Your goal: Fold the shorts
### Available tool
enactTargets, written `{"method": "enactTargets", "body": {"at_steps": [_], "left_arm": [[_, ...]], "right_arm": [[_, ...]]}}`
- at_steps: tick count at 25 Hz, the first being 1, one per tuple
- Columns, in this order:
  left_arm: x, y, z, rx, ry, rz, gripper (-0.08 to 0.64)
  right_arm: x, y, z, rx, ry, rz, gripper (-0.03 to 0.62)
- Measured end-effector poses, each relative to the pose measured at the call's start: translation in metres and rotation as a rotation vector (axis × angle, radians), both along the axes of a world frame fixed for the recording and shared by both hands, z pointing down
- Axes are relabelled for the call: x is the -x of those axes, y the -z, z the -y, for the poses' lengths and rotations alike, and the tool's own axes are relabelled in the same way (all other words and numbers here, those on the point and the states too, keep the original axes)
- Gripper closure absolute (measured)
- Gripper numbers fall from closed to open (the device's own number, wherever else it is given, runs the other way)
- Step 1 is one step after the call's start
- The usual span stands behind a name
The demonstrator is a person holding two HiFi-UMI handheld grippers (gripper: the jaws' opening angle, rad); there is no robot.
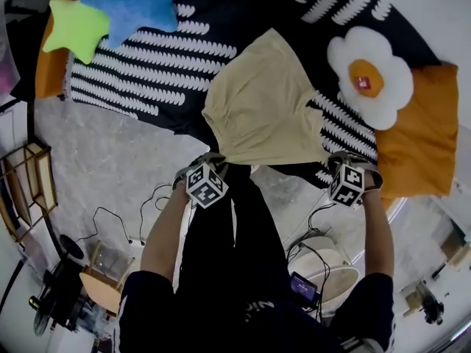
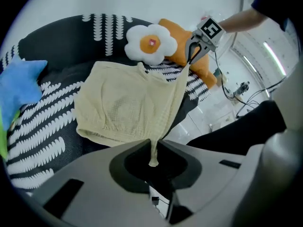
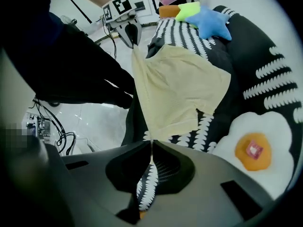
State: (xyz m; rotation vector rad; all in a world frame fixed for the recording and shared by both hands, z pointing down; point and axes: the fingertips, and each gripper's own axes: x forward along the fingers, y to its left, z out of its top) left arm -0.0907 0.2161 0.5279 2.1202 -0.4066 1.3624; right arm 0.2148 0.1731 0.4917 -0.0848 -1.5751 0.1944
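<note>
Shorts (image 1: 261, 101) pinched at both near corners
Your left claw (image 2: 154, 151) and right claw (image 3: 151, 150) each clamp a corner; the cloth, limp and light, trails onto the patterned blanket (image 1: 147, 72). Those corners suit the fold.

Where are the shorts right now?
Head view, centre: the shorts lie on the striped cover, left of the fried-egg cushion, near corners pinched by the left hand-held gripper and right hand-held gripper.

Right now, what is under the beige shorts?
The shorts lie on the black blanket with white marks, which shows beside them. Whatever sits directly beneath the fabric is covered.
</note>
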Motion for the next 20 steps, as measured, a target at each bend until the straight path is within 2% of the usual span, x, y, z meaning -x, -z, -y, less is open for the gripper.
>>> {"method": "enactTargets", "body": {"at_steps": [4,9,16,20], "left_arm": [[0.012,0.015,0.014,0.024,0.054,-0.037,0.517],[0.027,0.019,0.04,0.07,0.182,-0.071,0.515],[0.056,0.03,0.094,0.076,0.41,-0.124,0.515],[0.064,0.024,0.115,0.075,0.545,-0.132,0.515]], "right_arm": [[0.017,0.028,0.031,0.015,0.013,-0.019,0.566],[0.035,0.048,0.08,-0.015,-0.031,-0.073,0.566],[0.076,0.069,0.167,-0.082,-0.007,-0.1,0.566],[0.098,0.062,0.22,-0.111,0.027,-0.075,0.566]]}}
